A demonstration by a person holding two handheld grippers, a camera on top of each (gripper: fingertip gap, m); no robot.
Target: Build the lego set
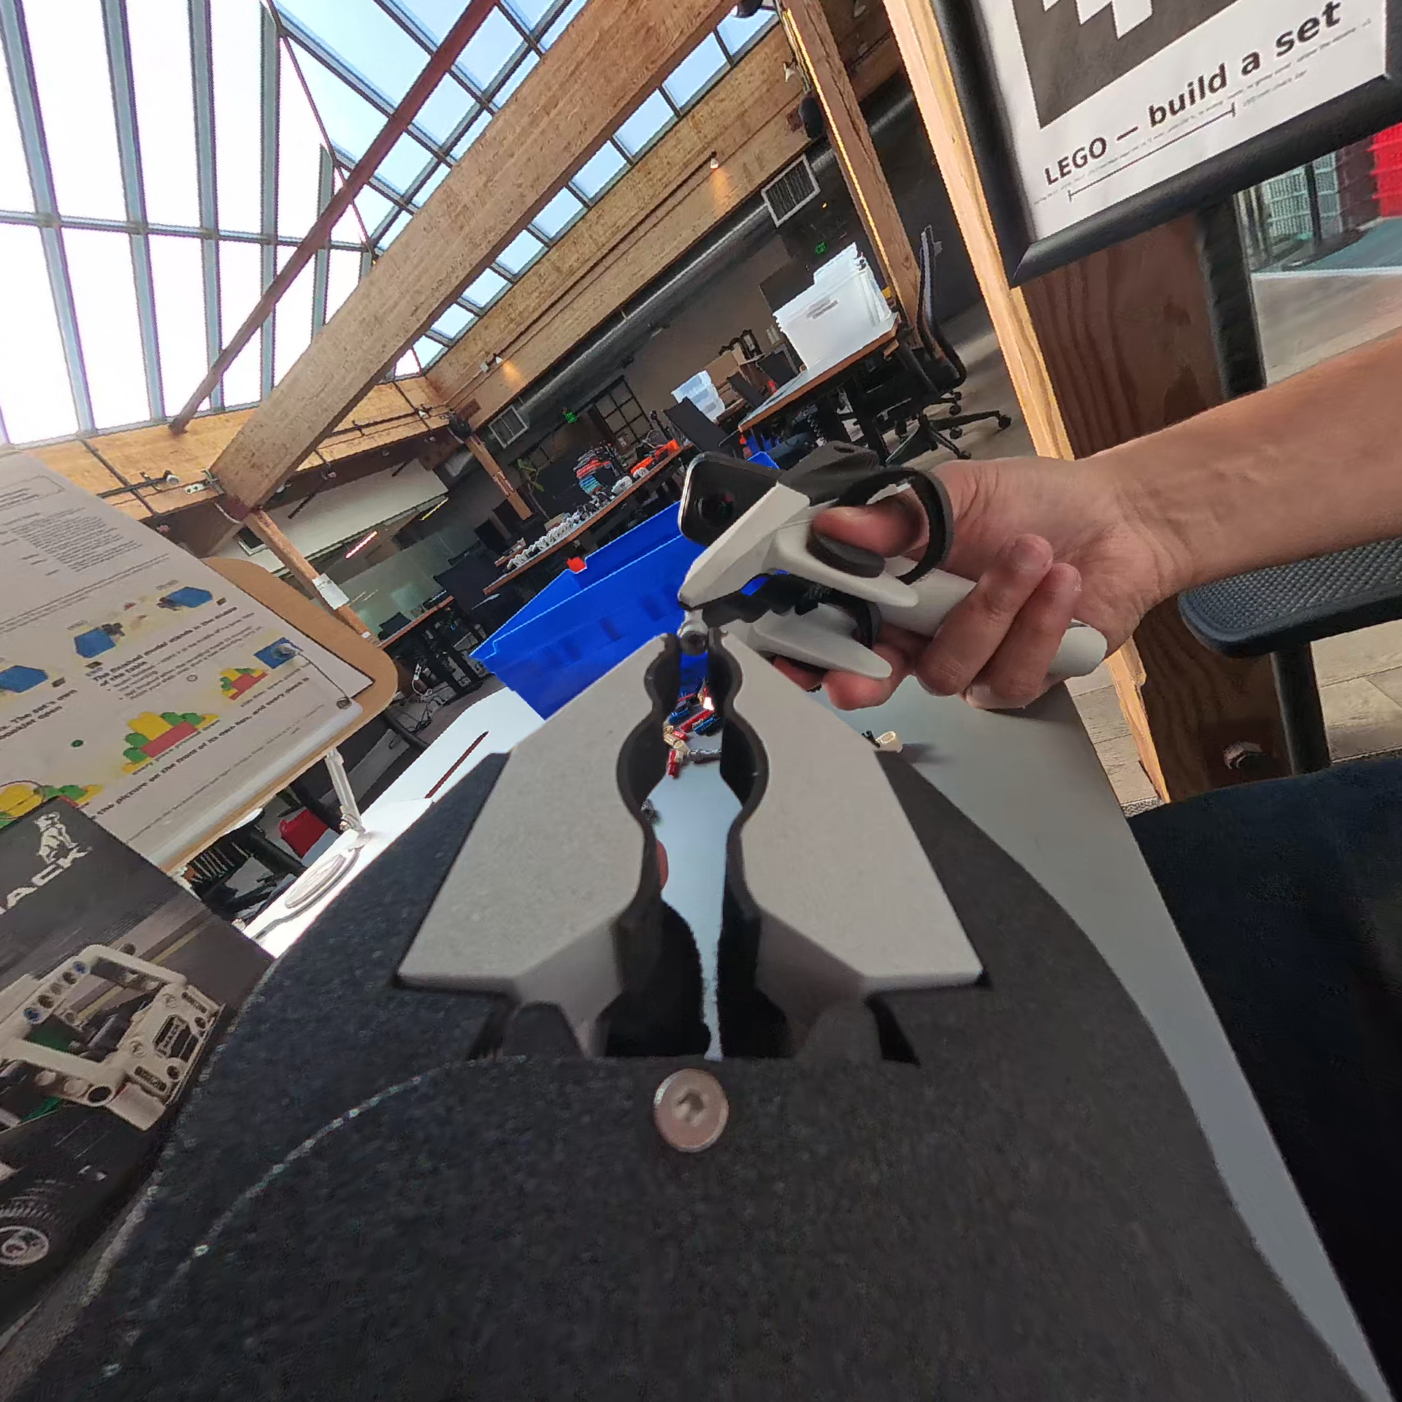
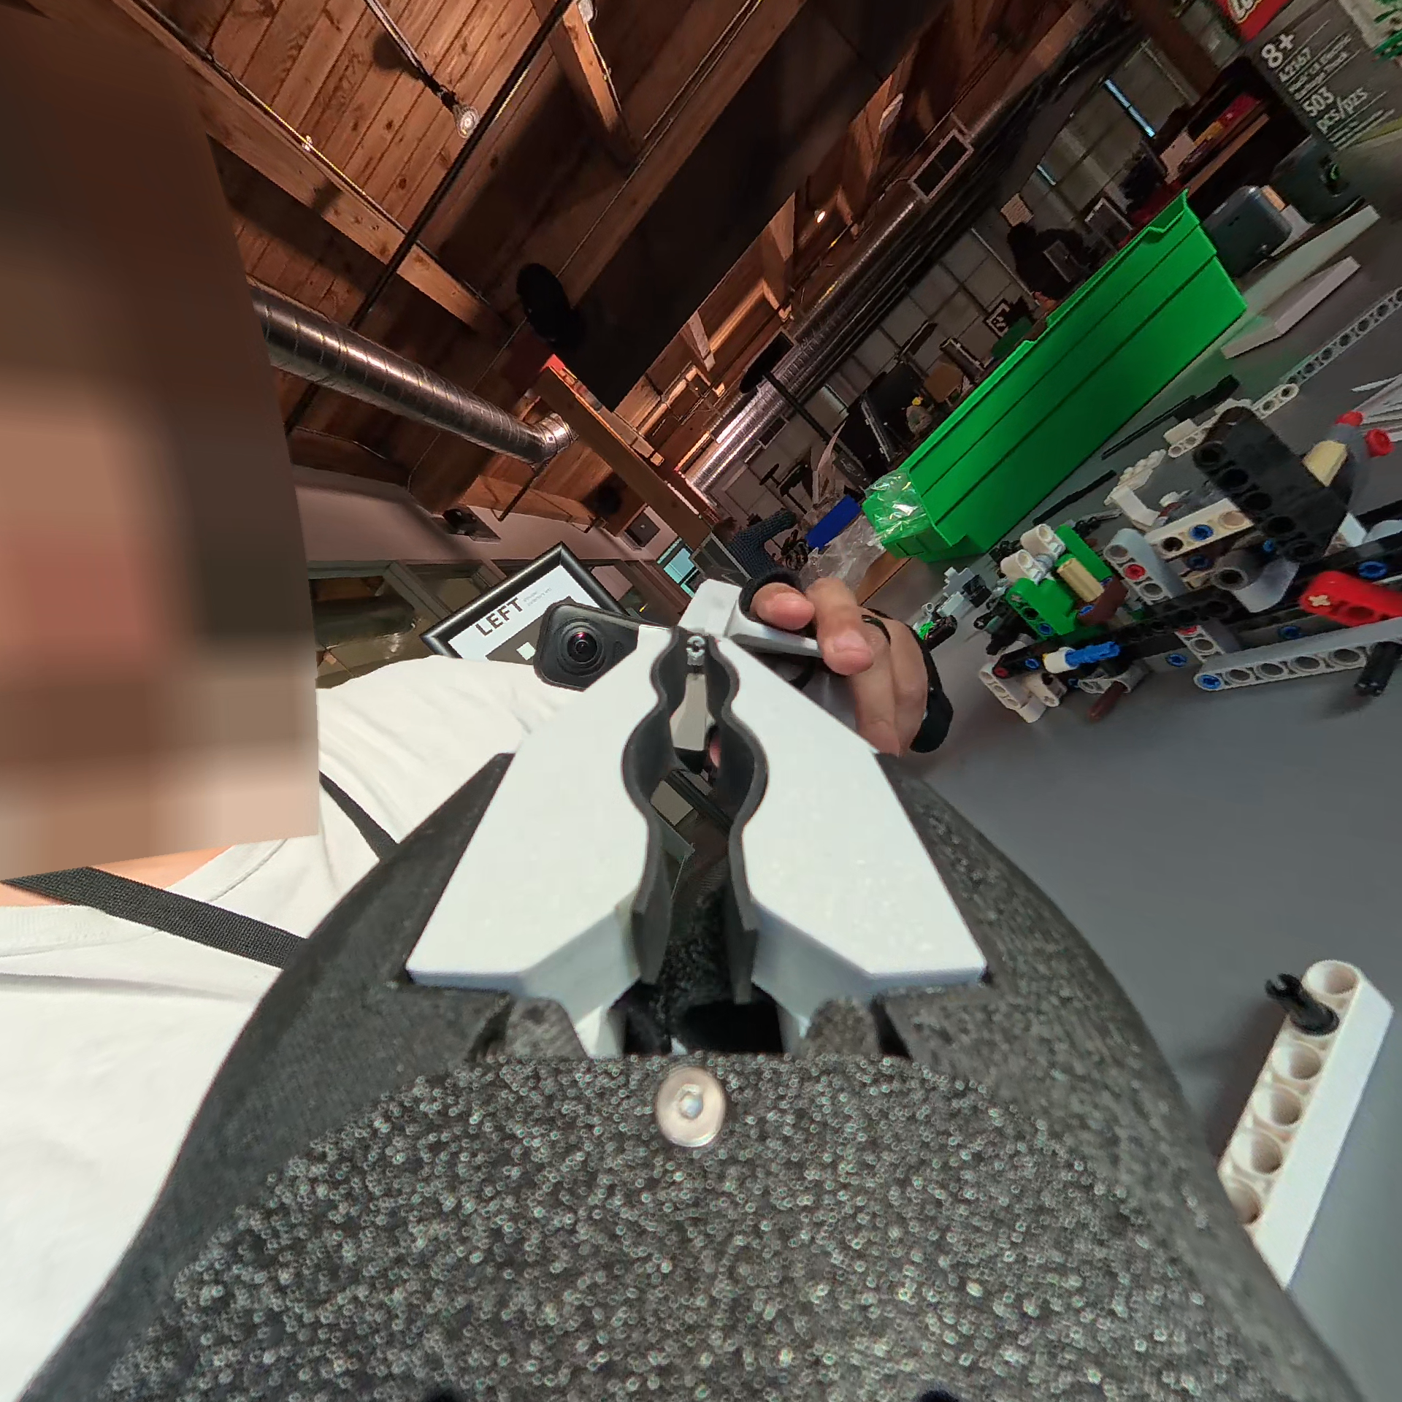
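While both tongs meet tip to tip, left tongs (image 1: 694,645) and right tongs (image 2: 696,651) each pinch one small grey piece (image 1: 692,636).

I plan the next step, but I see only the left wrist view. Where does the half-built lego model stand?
Observer: In the right wrist view, the half-built model stands on the grey table, off to the right of the right gripper.
Operator: Is any bin near it?
Observer: Yes, a green bin lies just beyond the model.
Operator: Is any loose part closer to the right gripper?
Observer: A white beam lies on the table apart from the model, with a black pin at its far end.
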